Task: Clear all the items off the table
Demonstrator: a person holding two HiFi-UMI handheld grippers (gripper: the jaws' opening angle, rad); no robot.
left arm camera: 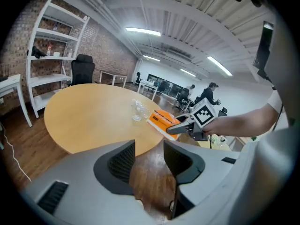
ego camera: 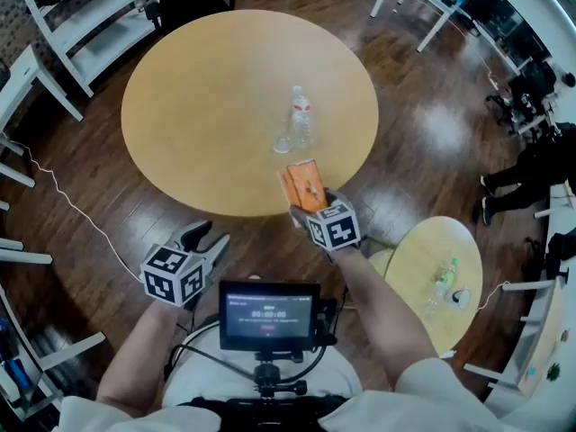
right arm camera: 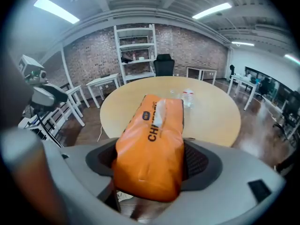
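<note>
Right gripper [ego camera: 310, 210] clamped on orange pack [ego camera: 302, 185] at the surface's [ego camera: 198, 106] near edge; I reckon it's on its way off. Left gripper [ego camera: 205, 241] empty, jaws narrowly apart. Bottle [ego camera: 301, 113] and clear cup [ego camera: 283, 142] left mid-surface.

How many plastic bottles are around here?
2. A clear plastic bottle with a red label is on the large round wooden table; a green-tinted bottle is on the small round table. A clear item beside the first could be another.

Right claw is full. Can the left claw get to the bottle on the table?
Probably yes: the left claw is open and empty, with only bare table before the bottle.
</note>
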